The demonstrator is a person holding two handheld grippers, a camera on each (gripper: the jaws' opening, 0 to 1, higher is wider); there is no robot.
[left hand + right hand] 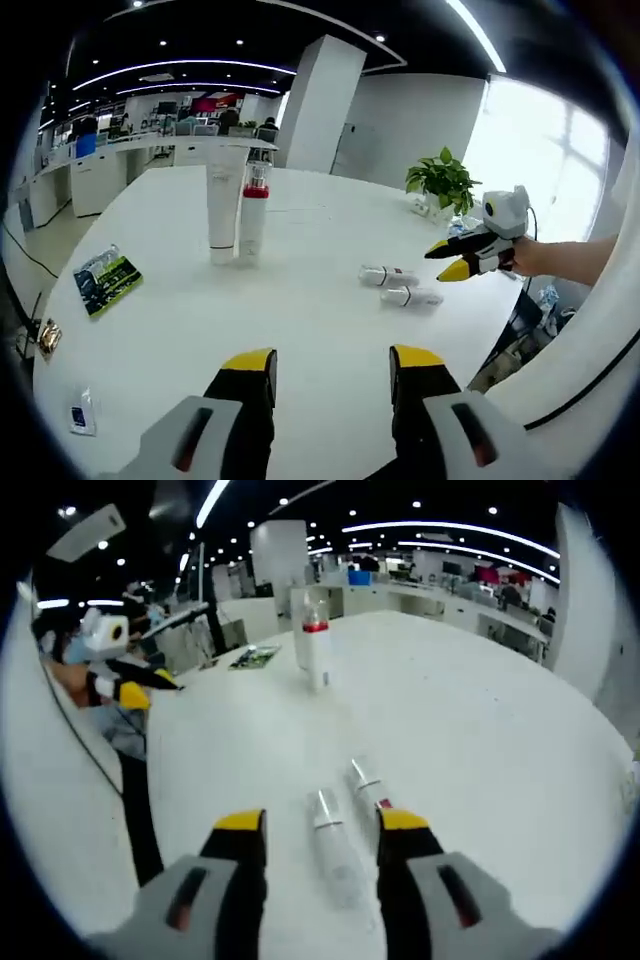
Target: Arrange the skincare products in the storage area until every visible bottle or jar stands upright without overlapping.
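Hovering over the white desk point(300, 320), your left gripper point(332, 362) holds its jaws apart on nothing, well back from the products. Two small bottles lie on their sides, touching or nearly so, one point(386, 275) behind the other point(410, 296). Your right gripper point(320, 822) hangs just over them, jaws apart, one bottle between the tips. A white tube point(223, 212) and a red-banded bottle point(254, 212) stand upright together farther off. A green packet point(106, 279) lies near the edge.
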